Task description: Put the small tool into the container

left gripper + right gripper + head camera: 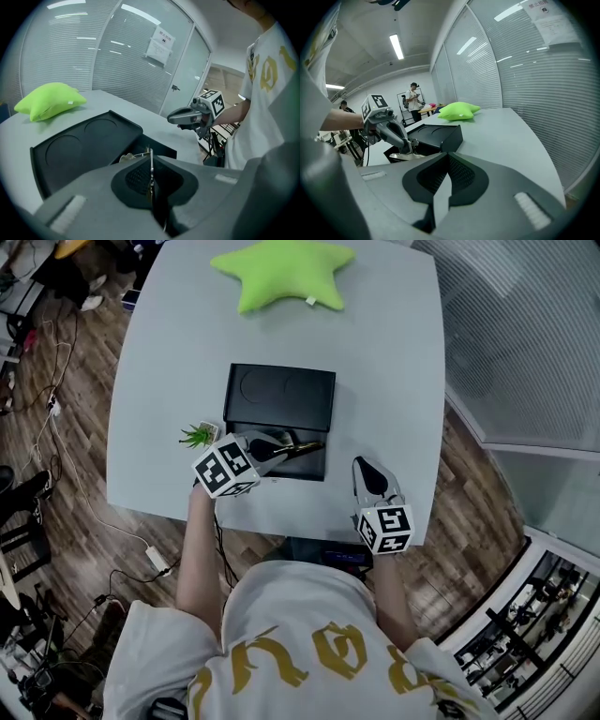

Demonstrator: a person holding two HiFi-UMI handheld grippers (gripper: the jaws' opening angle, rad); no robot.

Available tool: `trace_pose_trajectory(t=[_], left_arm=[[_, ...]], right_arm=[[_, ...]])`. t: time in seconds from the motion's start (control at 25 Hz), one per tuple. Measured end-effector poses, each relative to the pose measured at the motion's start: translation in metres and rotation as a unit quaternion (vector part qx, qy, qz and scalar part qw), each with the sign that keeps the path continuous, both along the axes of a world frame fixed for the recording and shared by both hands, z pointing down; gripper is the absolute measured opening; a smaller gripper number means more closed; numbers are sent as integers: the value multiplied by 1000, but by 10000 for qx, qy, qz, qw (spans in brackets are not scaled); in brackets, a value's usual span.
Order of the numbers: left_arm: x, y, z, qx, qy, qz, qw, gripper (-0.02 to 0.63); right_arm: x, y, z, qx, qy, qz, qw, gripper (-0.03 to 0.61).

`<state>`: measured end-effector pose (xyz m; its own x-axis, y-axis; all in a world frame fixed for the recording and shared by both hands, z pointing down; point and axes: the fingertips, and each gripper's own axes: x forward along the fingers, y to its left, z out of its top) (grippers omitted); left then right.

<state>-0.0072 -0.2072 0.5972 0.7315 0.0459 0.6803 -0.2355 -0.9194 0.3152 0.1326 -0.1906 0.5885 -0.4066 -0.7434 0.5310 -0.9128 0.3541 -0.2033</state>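
Observation:
The container is a black box [246, 432] with its lid [279, 395] laid open behind it, in the middle of the grey table. My left gripper [270, 450] is over the box's open part, shut on the small tool [302, 448], a thin gold-coloured metal piece that sticks out to the right. In the left gripper view the tool [150, 161] shows edge-on between the shut jaws, with the box [79, 150] beyond. In the right gripper view the left gripper [407, 149] holds the tool [404, 156] at the box [438, 133]. My right gripper [373, 476] is shut and holds nothing, to the right of the box.
A green star cushion [281, 273] lies at the table's far side. A small green plant [197, 435] stands just left of the box. The table's front edge [281, 531] is close to both grippers. A glass wall with blinds [525, 334] runs along the right.

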Motion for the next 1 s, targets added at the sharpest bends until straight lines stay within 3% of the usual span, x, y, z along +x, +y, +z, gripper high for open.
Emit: trace_pose_trajectory(t=[0.16, 0.52, 1.0], left_arm=[[-1, 4, 17, -169, -178, 179, 9995, 8], [5, 4, 34, -296, -202, 252, 9990, 8], [-9, -13, 52, -216, -595, 54, 9980, 60]], right_arm=[[6, -5, 5, -122, 22, 93, 9999, 21], [8, -4, 21, -324, 2, 50, 9995, 21], [-12, -27, 20, -368, 7, -200, 9991, 21]])
